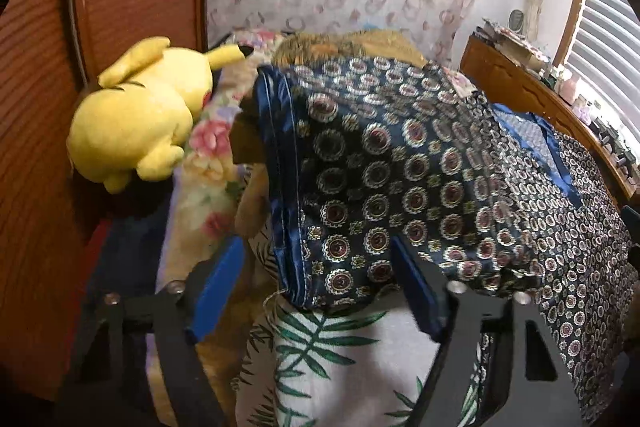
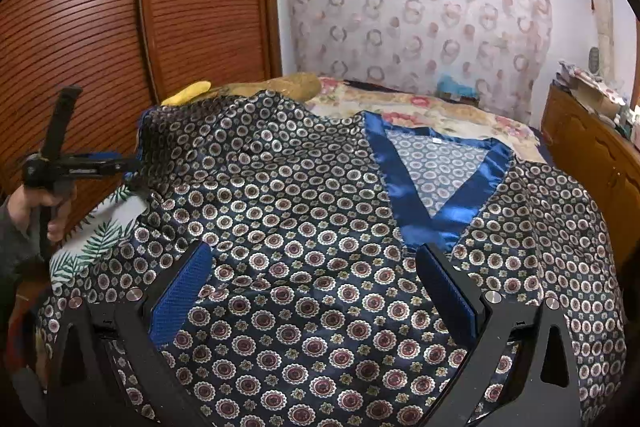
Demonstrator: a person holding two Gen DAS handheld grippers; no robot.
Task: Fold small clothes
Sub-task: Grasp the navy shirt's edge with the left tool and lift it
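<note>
A dark navy satin top (image 2: 320, 227) with round medallions and a blue V-neck trim (image 2: 420, 211) lies spread front-up on the bed. Its left sleeve (image 1: 380, 167) is humped up, and the blue-hemmed cuff (image 1: 288, 227) hangs between the jaws of my left gripper (image 1: 318, 245). The left pad stands clear of the cloth while the right pad is at the fabric's edge, so this gripper is open around the cuff. In the right wrist view a hand holds the left gripper (image 2: 120, 163) at the sleeve's end. My right gripper (image 2: 312, 249) hovers open over the top's lower front, holding nothing.
A yellow plush toy (image 1: 136, 115) lies left of the sleeve against a slatted wooden wardrobe door (image 2: 120, 7). A palm-leaf sheet (image 1: 320, 355) and floral bedspread (image 2: 440, 111) cover the bed. A wooden bed frame (image 2: 592, 155) with clutter runs along the right.
</note>
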